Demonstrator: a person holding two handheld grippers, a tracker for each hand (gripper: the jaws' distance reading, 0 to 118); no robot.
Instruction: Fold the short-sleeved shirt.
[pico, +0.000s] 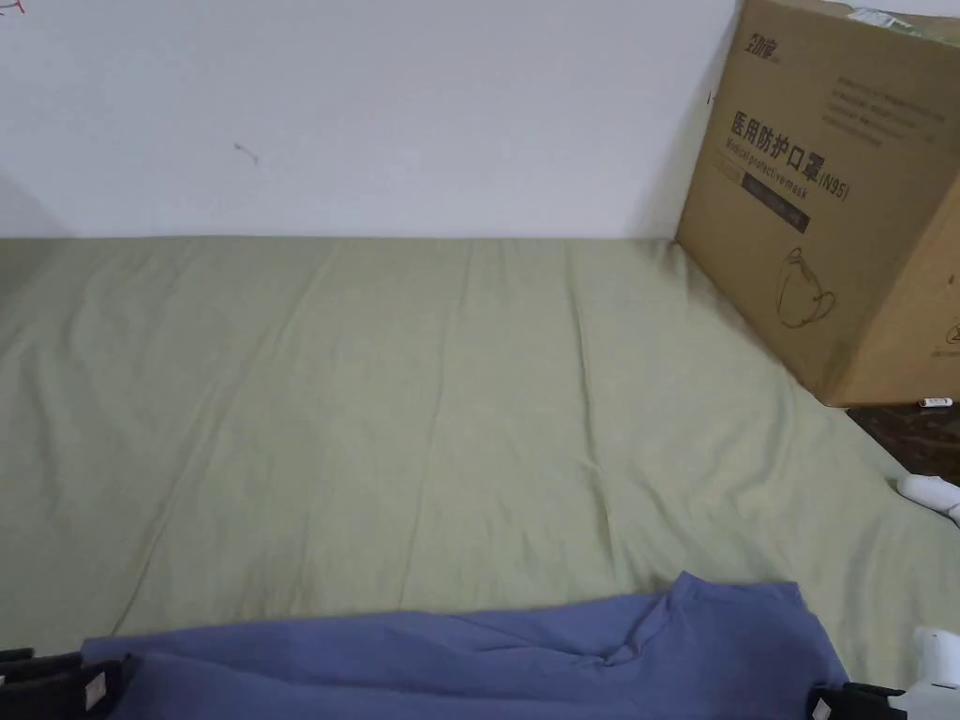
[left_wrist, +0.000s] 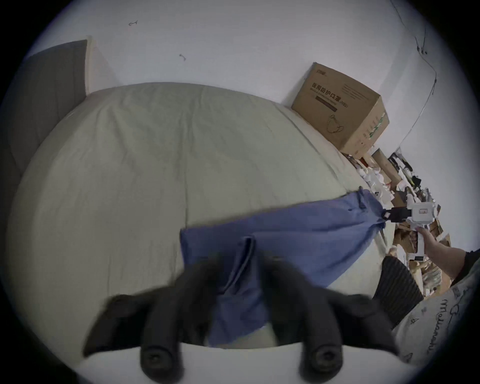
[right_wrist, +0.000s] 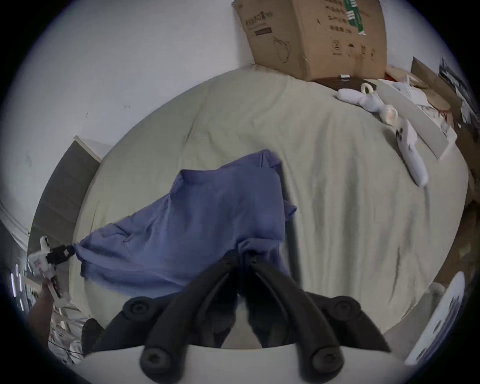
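The blue shirt (pico: 487, 656) is stretched sideways along the near edge of the bed (pico: 375, 394), held at both ends and partly lifted off the pale green sheet. In the left gripper view, the left gripper (left_wrist: 240, 262) has its jaws clamped on a bunched fold of the shirt's left end, with cloth running between them. In the right gripper view, the right gripper (right_wrist: 242, 256) has its jaws pressed together on a gathered pinch of the right end; the fabric puckers at the tips. Each gripper view also shows the other gripper far off, biting the opposite end of the cloth.

The shirt looks rumpled rather than flat. A sleeve or collar edge sticks up toward the far side, and the body sags in soft creases between the two holds. No neat fold is visible yet, so the task seems to be at an early stage: the shirt is being picked up or spread out, not folded. What is left, as far as can be judged, is to lay it flat on the open sheet farther in, smooth it, then bring in the sleeves and double the body over.

A cardboard box (pico: 834, 187) stands at the far right of the bed against the wall, well apart from the shirt.
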